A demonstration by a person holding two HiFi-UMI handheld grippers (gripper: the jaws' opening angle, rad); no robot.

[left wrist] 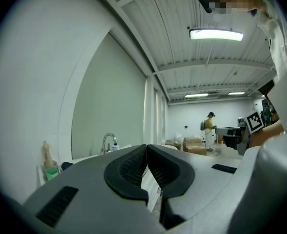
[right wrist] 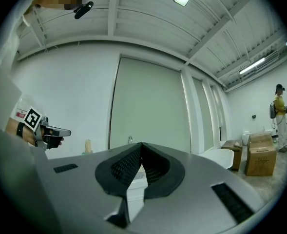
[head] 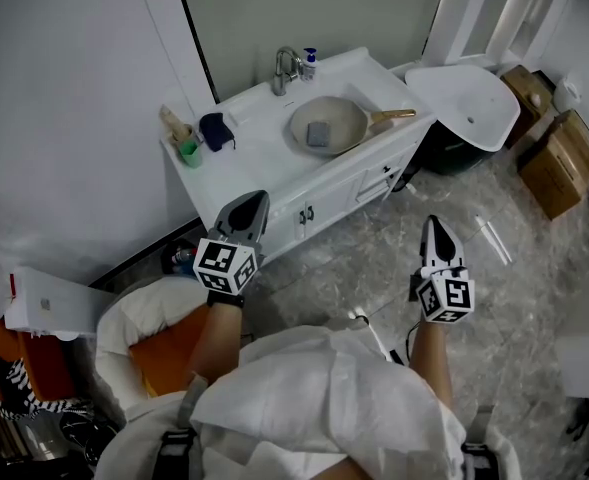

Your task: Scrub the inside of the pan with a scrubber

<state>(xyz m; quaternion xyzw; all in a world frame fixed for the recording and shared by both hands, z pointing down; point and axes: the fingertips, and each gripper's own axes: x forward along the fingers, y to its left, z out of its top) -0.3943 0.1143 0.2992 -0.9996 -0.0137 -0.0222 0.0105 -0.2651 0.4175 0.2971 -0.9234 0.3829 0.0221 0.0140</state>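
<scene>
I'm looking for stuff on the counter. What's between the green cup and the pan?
In the head view, a dark blue thing sits beside the green cup; from there to the pan the white counter is bare.

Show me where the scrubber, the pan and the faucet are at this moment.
scrubber (head: pixel 318 134), head view, middle of its top face.
pan (head: pixel 352 111), head view, bare inner surface toward the handle side.
faucet (head: pixel 285 66), head view, its curved metal spout.
</scene>
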